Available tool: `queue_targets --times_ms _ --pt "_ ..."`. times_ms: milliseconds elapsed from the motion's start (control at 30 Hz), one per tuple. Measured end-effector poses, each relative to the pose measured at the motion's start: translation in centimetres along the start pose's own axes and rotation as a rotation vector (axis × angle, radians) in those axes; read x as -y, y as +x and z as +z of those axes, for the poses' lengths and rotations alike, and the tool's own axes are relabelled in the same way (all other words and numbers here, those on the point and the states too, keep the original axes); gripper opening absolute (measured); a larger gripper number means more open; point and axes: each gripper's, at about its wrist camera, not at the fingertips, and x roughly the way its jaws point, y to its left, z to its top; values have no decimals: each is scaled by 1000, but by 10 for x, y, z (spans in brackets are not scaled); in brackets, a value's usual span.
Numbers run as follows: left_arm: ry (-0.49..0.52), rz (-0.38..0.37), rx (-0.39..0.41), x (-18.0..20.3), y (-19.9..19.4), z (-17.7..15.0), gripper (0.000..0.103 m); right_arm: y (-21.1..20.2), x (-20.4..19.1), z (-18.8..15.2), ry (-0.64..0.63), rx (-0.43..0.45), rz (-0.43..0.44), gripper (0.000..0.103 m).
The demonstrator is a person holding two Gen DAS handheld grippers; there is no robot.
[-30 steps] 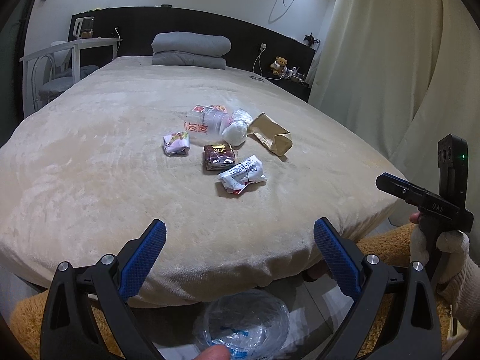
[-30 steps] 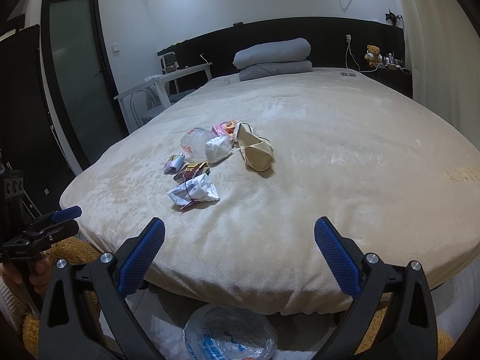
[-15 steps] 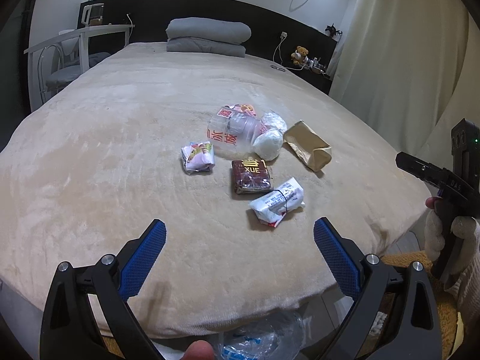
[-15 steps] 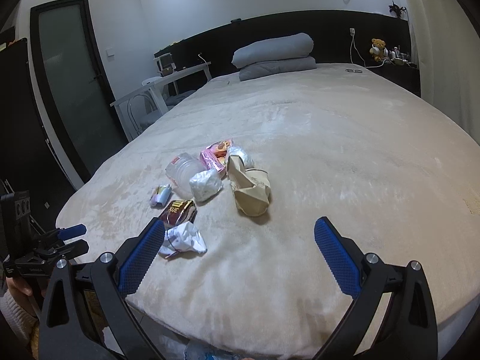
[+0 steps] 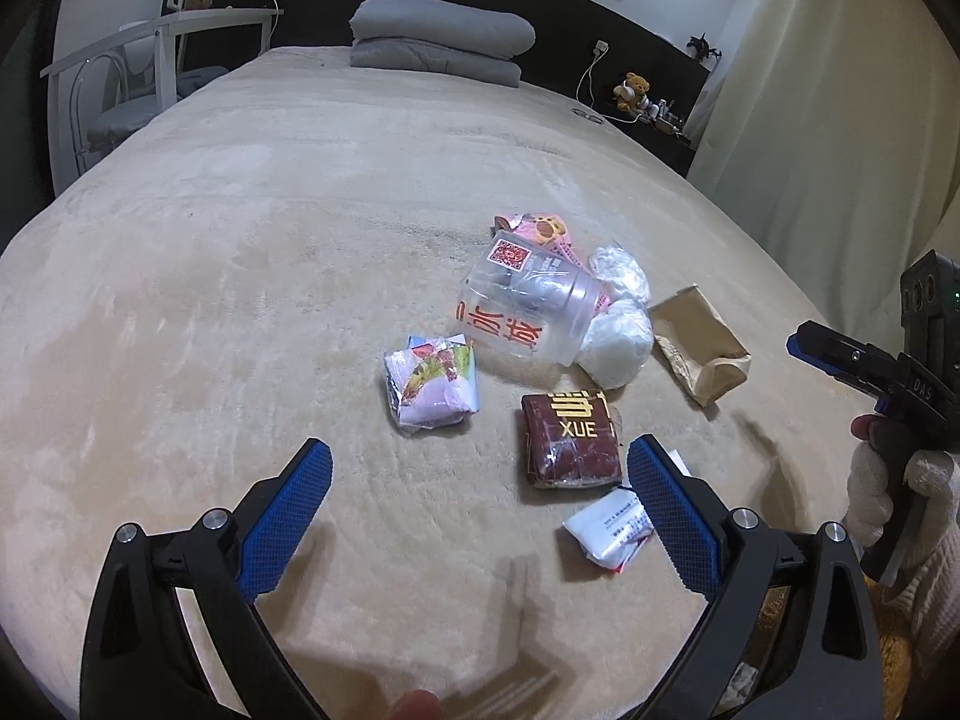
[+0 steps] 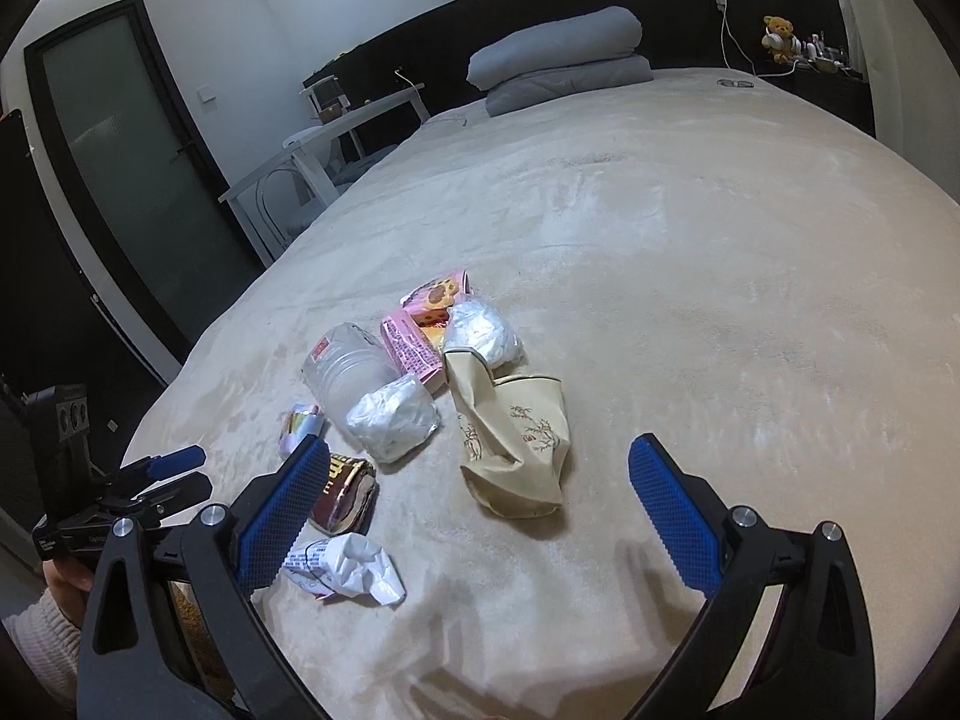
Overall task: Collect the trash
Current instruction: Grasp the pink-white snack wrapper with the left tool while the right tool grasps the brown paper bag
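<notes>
Jaws wide over bed, trash ahead.

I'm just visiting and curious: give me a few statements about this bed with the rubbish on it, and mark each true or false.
1. Both grippers, left and right, are open and empty. True.
2. The clear plastic cup stands upright. False: it lies on its side.
3. The brown paper bag lies on the bed. True.
4. The brown XUE packet is already gripped. False: it lies loose on the bed.
</notes>
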Motion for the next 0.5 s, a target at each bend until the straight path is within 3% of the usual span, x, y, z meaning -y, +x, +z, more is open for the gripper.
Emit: queue_targets --times_ms 433,500 --pt "-39 -27 -127 -25 72 30 95 59 32 15 110 -145 59 92" --pt "-37 -24 -145 -26 80 32 87 65 34 16 114 -164 62 86"
